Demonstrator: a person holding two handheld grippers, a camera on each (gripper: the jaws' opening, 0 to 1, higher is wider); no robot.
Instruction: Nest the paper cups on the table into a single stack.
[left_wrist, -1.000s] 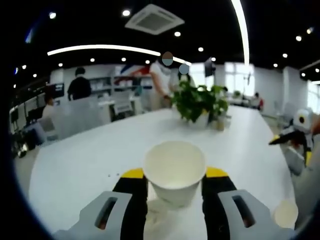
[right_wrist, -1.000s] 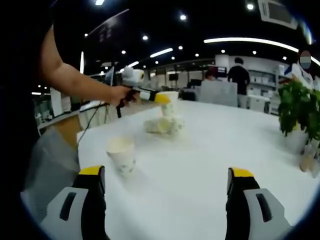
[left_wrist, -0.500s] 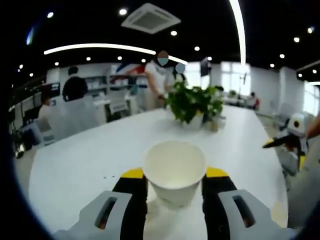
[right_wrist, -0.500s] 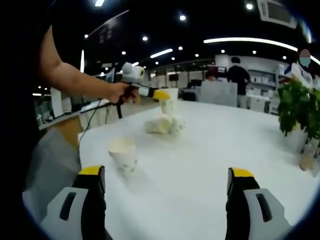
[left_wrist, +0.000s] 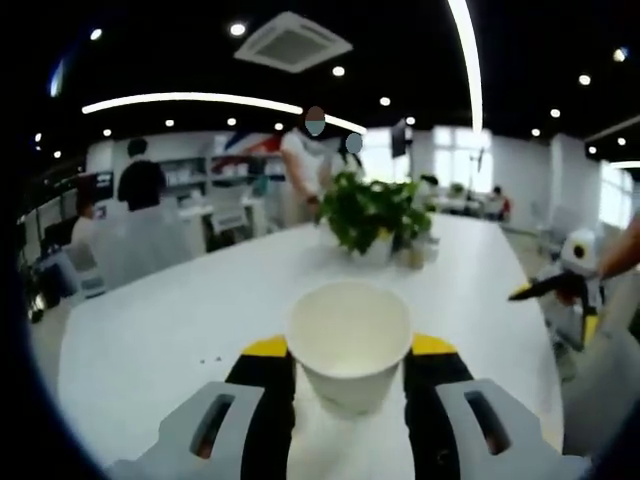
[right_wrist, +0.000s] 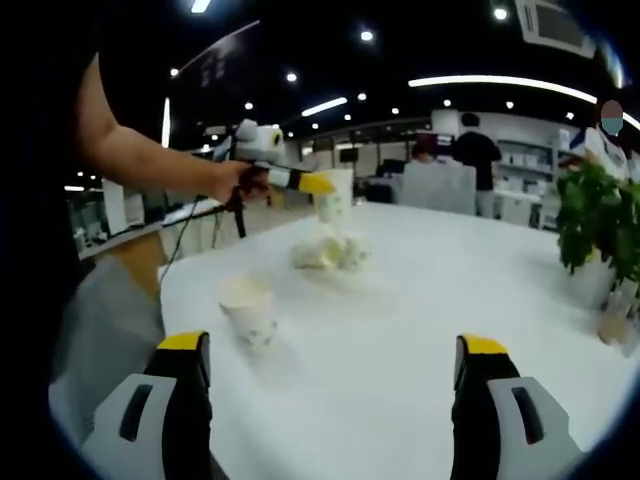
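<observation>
A: Left gripper view first. What has the left claw (left_wrist: 350, 355) got?

B: A white paper cup (left_wrist: 349, 338), upright, mouth open to the camera, pinched between the two yellow-tipped jaws. It looks lifted clear of the white table (left_wrist: 180, 310). Beyond it stands a potted plant (left_wrist: 375, 212), and the right claw (left_wrist: 548, 290) comes in at the far right edge.

A: And the right gripper view?

B: The right claw (right_wrist: 335, 350) hangs wide open with nothing between its jaws. A single paper cup (right_wrist: 248, 309) stands upright on the table (right_wrist: 420, 330) just ahead, toward the left jaw. Farther off is a small heap of cups (right_wrist: 327, 250) lying on their sides, and above that heap the left claw (right_wrist: 318, 187), in the person's hand (right_wrist: 232, 182), holds its cup (right_wrist: 333, 194).

A: So how far along?

B: Early, I'd say. No stack is visible yet: one cup held, one standing alone, several tumbled together. All of those remain to be nested.

A: What does each view add?

B: The right one shows the heap and the lone cup; the left shows the grip closely, and the inside of the held cup, which looks empty.
</observation>
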